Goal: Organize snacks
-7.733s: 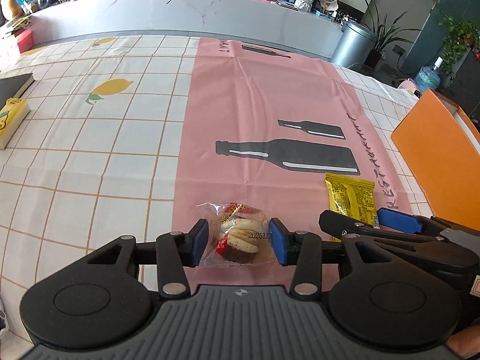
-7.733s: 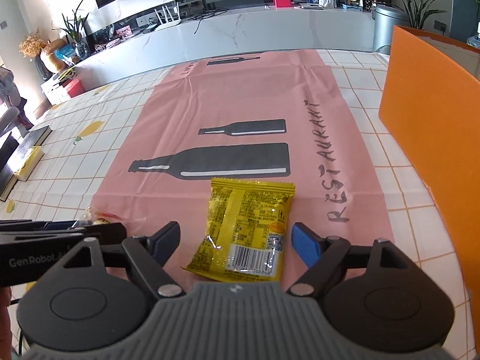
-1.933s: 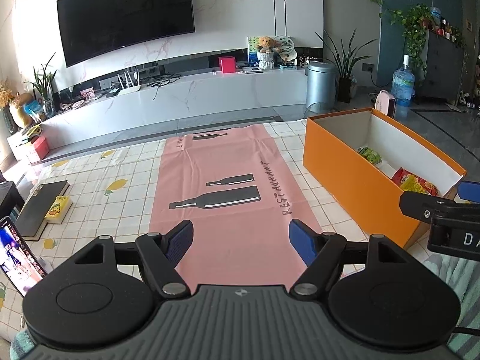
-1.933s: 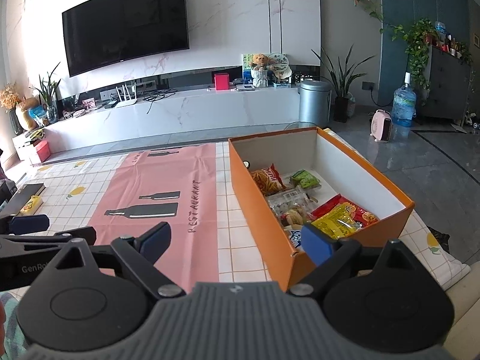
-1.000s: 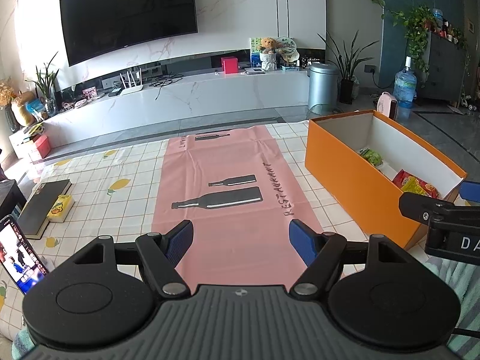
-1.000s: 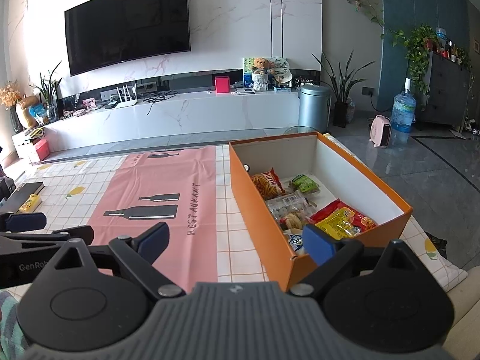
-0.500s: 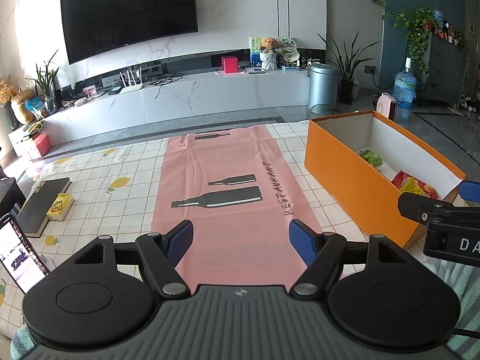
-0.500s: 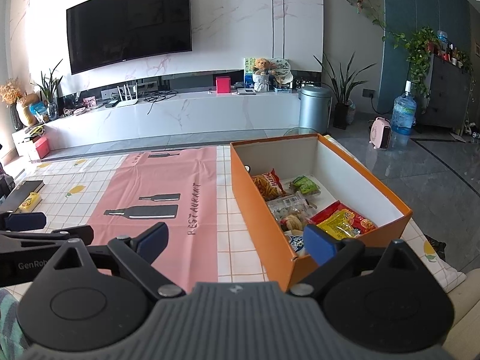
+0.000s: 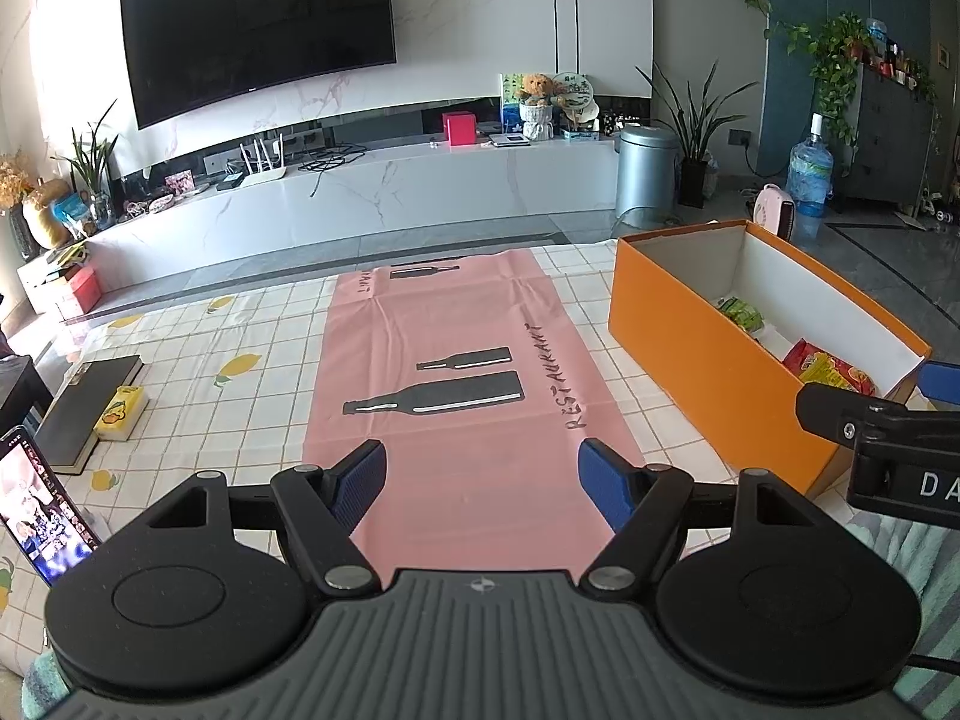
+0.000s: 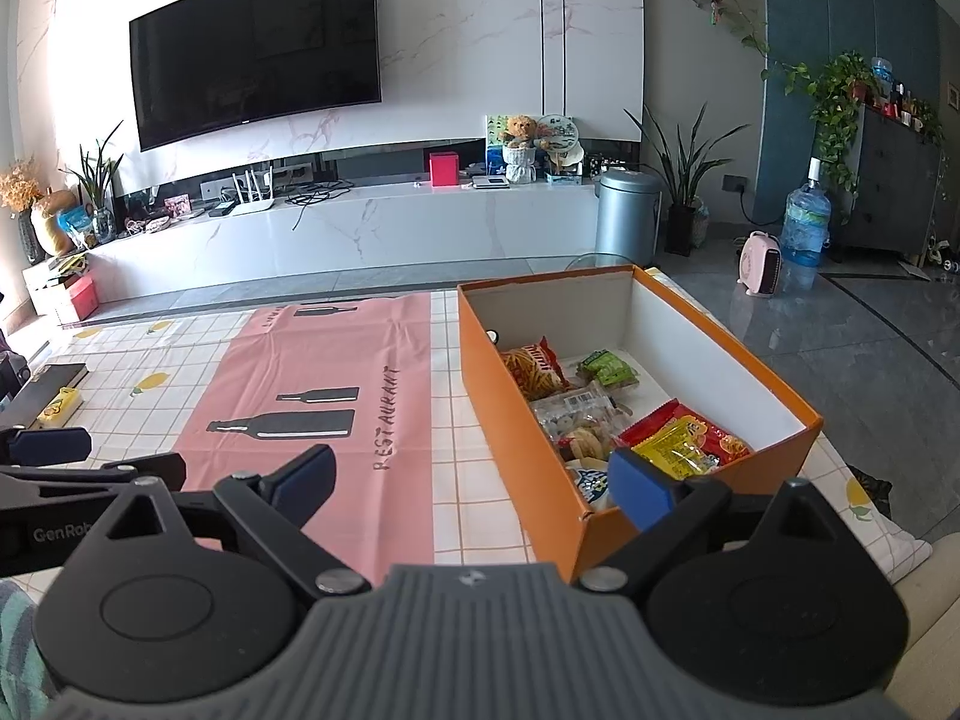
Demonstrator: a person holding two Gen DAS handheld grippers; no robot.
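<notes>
With the snacks (image 10: 606,414) gathered in the orange box (image 10: 522,420), both left tongs (image 9: 482,474) and right tongs (image 10: 474,480) are held open and empty, so only withdrawal is judged left.

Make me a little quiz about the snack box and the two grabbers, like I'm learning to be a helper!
1. True or false: the left gripper is holding a snack.
2. Where is the yellow snack packet? A) on the pink mat B) in the orange box C) on the black book
3. Fill in: the pink mat has black ______ printed on it.

Key
1. False; both it and the right gripper are open and empty.
2. B, inside the orange box.
3. Bottles.
</notes>
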